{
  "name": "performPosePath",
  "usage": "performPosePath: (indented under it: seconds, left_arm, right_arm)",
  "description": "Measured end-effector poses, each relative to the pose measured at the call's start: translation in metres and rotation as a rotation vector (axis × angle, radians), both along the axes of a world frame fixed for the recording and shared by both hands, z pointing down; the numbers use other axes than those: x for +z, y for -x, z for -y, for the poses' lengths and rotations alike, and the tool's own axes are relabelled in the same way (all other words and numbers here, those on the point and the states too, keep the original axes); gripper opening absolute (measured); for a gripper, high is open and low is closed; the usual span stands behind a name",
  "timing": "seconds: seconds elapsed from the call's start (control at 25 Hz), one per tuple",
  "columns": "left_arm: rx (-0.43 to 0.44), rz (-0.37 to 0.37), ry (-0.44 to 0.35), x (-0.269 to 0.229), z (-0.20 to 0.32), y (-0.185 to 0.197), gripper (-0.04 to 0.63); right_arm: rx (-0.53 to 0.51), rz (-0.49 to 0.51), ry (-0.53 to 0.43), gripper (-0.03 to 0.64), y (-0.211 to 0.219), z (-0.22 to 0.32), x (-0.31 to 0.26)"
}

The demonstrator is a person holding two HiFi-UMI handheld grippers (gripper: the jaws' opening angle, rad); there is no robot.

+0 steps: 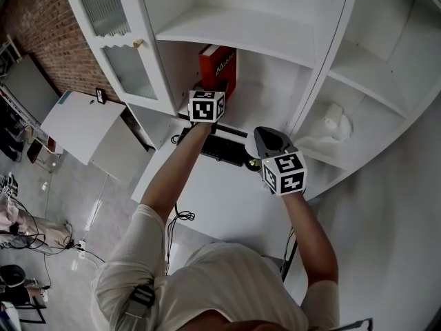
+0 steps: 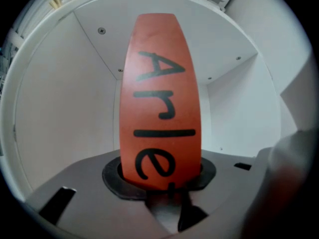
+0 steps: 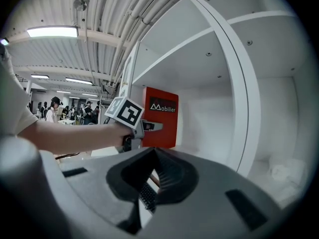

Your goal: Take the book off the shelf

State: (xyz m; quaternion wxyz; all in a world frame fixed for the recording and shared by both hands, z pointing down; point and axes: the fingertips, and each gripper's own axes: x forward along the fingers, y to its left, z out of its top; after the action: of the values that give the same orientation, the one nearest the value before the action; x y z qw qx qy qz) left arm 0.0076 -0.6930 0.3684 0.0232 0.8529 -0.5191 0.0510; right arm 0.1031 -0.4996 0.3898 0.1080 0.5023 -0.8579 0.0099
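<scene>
- Head view: the book [image 1: 219, 66], red, stands upright in the white shelf unit [image 1: 241, 32], in the compartment under the upper board. The left gripper [image 1: 212, 92] reaches up to it, its marker cube just below the book. The right gripper [image 1: 267, 140] hangs lower and well apart from the book, over a white table [image 1: 220, 192] with a dark keyboard [image 1: 224, 147] on it. A crumpled white thing [image 1: 335, 123] lies in the next compartment to the right. This view does not show how the fingers stand.
- Left gripper view: the book [image 2: 160, 98] fills the middle, spine on, with black letters running down it. The left gripper [image 2: 159, 176] has both pads pressed on the foot of the spine, about half open. White compartment walls [image 2: 65, 108] lie behind.
- Right gripper view: the right gripper [image 3: 149, 183] is closed down to a thin slit with nothing in it; the keyboard [image 3: 147, 195] shows through. Only here do the book's [image 3: 162, 118] printed cover, the left gripper [image 3: 144, 128] at its edge seen from the side, and people [image 3: 52, 108] in a lit hall behind appear.
</scene>
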Motion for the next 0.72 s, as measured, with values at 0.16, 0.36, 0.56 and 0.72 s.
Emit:
performPosePath:
  seconds: [0.16,0.36,0.56,0.72]
  left_arm:
    - [0.022,0.005,-0.011,0.0,-0.024,0.007,0.15]
    - [0.065,0.006,-0.042,0.0,-0.059,0.018,0.15]
    - [0.096,-0.015,-0.054,0.002,-0.093,0.033,0.15]
    - [0.117,-0.039,-0.069,0.005,-0.117,0.048,0.15]
  right_arm:
    - [0.002,-0.007,-0.003,0.002,0.004,-0.007,0.001]
    - [0.021,-0.033,-0.011,0.002,0.0,-0.014,0.008]
    - [0.047,-0.025,-0.012,0.002,-0.001,-0.021,0.014]
    - [0.077,-0.013,-0.01,0.002,-0.006,-0.028,0.022]
